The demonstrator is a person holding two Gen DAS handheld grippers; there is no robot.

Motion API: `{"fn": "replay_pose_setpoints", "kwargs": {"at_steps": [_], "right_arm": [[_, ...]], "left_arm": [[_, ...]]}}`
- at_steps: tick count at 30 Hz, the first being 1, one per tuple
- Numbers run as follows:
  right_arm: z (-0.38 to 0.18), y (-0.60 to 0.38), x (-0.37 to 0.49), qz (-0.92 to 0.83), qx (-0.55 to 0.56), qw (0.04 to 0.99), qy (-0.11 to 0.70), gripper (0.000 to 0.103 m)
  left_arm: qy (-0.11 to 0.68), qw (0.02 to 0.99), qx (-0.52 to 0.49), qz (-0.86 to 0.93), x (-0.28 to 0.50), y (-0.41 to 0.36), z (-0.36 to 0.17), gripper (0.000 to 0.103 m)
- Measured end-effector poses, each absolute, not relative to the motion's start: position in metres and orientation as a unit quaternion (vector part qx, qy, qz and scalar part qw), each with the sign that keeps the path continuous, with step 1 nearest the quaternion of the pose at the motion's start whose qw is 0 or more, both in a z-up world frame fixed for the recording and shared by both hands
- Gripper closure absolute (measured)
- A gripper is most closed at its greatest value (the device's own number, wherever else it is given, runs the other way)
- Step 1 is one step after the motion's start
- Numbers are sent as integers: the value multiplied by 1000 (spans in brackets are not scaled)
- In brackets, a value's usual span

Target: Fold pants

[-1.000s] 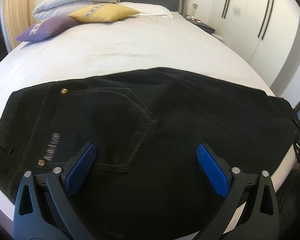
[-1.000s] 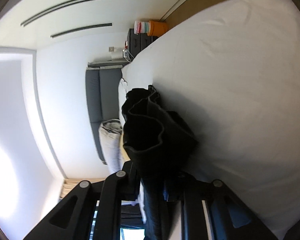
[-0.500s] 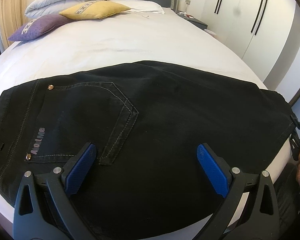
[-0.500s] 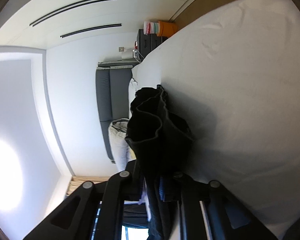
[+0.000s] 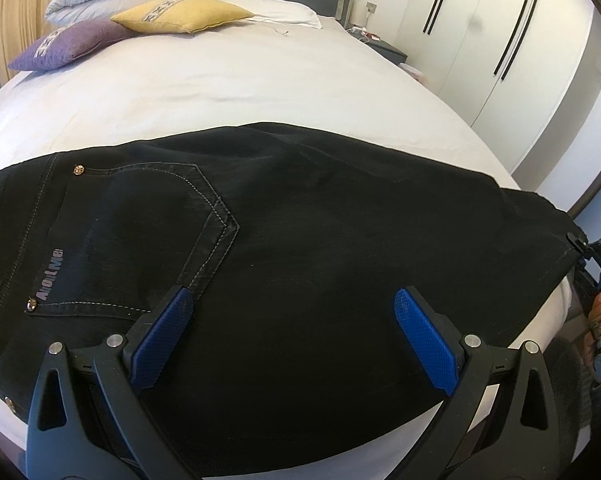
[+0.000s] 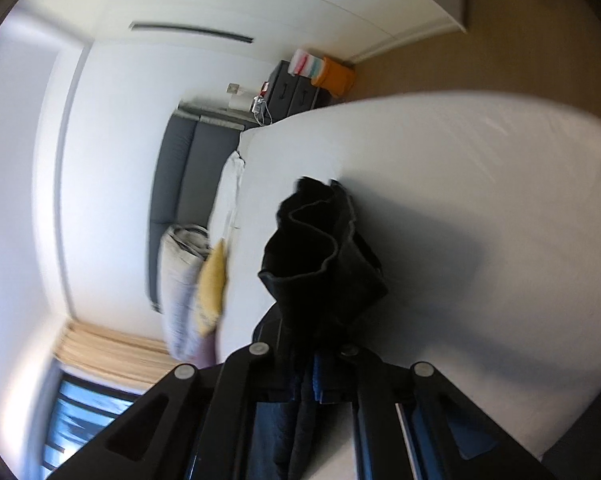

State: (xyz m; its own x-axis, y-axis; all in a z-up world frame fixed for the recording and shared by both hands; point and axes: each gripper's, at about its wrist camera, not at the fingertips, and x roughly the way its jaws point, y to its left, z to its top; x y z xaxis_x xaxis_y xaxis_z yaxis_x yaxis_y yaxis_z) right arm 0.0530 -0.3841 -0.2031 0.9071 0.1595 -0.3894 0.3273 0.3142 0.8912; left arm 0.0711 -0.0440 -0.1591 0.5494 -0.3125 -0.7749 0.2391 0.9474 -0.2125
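Black pants (image 5: 320,248) flat across the bed (image 5: 228,80); back-pocket label reads "AiotMe". Left tongs (image 5: 292,320) spread wide above them, gripping nothing. Right tongs (image 6: 312,364) just closed, clamped on bunched pants hem.

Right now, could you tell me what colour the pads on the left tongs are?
Blue pads, clearest in the left wrist view.
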Motion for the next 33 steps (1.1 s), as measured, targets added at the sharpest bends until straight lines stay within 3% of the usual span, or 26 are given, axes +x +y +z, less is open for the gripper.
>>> {"fn": "replay_pose_setpoints", "kwargs": {"at_steps": [5, 7, 9, 11, 25, 33], "right_arm": [[-132, -311, 97, -42, 347, 894, 280, 96], [-113, -242, 125, -14, 169, 930, 326, 96], [-122, -161, 141, 7, -28, 932, 362, 96], [-139, -122, 145, 24, -105, 919, 379, 97], [-146, -98, 120, 13, -172, 927, 334, 97], [-148, -87, 113, 6, -215, 922, 321, 97]], "left_arm": [[445, 876, -83, -163, 74, -39, -152, 0], [440, 876, -97, -172, 76, -41, -146, 0], [440, 872, -104, -186, 79, -47, -141, 0], [442, 866, -118, -203, 83, -55, -137, 0], [517, 761, -244, -308, 145, -131, -144, 0], [547, 731, -246, -326, 159, -160, -147, 0]]}}
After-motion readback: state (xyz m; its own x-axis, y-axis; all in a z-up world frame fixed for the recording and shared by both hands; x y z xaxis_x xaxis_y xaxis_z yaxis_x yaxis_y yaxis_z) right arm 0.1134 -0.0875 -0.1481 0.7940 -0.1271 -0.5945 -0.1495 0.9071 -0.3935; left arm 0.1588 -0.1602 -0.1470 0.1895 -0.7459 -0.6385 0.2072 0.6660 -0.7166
